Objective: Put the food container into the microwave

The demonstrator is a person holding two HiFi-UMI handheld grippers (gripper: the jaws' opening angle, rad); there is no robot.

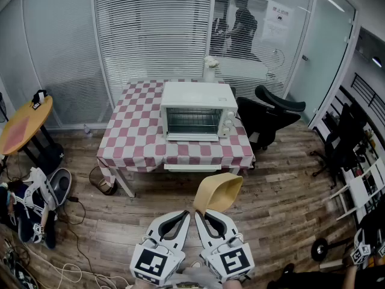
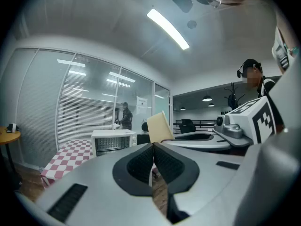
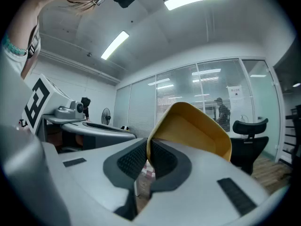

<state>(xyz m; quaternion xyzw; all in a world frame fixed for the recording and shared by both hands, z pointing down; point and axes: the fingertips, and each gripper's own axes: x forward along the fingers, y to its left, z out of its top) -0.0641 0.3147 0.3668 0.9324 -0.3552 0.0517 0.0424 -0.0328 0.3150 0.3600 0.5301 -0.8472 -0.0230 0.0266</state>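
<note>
A yellow food container (image 1: 218, 192) hangs over the wooden floor, my right gripper (image 1: 201, 212) shut on its rim. In the right gripper view the container (image 3: 194, 131) rises tilted from between the jaws, its hollow facing the camera. My left gripper (image 1: 185, 214) is shut with nothing in it, close beside the right one. The white microwave (image 1: 197, 111) stands on the checked table (image 1: 141, 137) ahead, door closed. From the left gripper view the microwave (image 2: 113, 141) shows far off, with the container (image 2: 161, 127) to its right.
A black office chair (image 1: 267, 117) stands right of the table. Glass walls with blinds close the back; a person stands behind them. A round wooden table (image 1: 23, 125) is at the left, with bags and cables on the floor beneath. A white rack (image 1: 364, 191) lies right.
</note>
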